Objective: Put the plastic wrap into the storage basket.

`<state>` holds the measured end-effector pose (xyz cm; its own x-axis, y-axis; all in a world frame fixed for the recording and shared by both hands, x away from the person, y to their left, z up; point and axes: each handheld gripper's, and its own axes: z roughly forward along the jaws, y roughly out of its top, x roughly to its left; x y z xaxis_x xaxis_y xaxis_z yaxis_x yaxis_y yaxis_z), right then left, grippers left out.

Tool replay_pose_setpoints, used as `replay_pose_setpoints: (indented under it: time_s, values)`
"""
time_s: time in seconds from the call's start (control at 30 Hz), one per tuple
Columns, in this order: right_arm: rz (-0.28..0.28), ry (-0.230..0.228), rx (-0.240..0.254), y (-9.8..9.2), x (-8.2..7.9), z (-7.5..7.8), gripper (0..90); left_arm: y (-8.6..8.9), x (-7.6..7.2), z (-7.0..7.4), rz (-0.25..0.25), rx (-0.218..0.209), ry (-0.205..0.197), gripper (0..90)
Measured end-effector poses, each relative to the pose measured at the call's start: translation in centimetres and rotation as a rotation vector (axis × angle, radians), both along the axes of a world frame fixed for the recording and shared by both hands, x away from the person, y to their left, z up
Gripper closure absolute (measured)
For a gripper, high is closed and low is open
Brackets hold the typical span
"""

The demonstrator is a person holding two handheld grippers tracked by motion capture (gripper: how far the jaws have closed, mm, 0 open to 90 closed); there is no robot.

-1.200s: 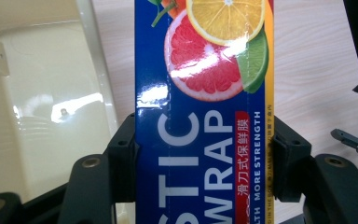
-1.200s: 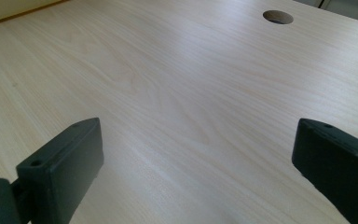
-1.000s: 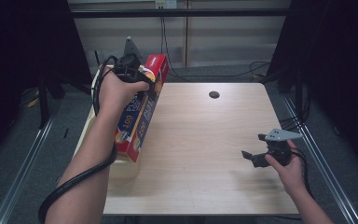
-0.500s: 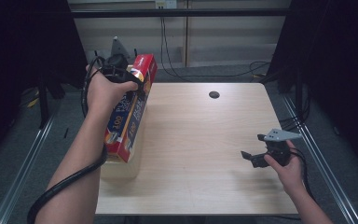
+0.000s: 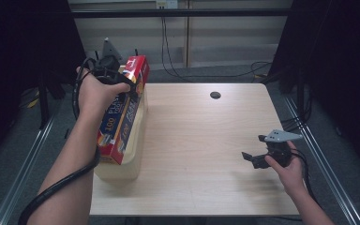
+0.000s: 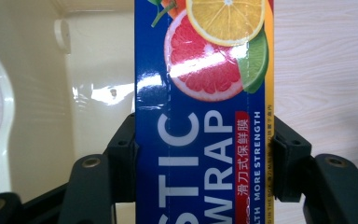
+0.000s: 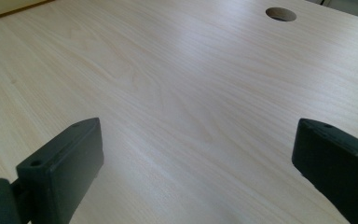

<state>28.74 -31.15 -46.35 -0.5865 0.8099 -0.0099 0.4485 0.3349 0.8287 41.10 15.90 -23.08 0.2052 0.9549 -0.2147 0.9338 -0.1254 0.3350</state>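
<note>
High view: left tongs (image 5: pixel 130 89) are clamping the wrap box (image 5: pixel 122 117) across its width, tilting it over the cream bin (image 5: pixel 133 161), probably so it is sliding in lengthwise. Right tongs (image 5: pixel 253 158) are idling apart, well right of the bin.

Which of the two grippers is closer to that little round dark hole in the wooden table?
The right gripper is closer: it hovers nearer the person, right of the round dark hole. The left gripper is far off to the hole's left, clamped on the blue-and-red plastic wrap box.
</note>
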Motion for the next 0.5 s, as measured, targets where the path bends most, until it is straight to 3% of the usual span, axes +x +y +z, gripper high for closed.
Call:
replay_pose_setpoints:
  time_s: [0.5]
  values:
    - [0.001, 0.007, 0.003, 0.1, -0.1, 0.0, 2.1, 1.9, -0.2, -0.7, 0.025, 0.006, 0.014, 40.7]
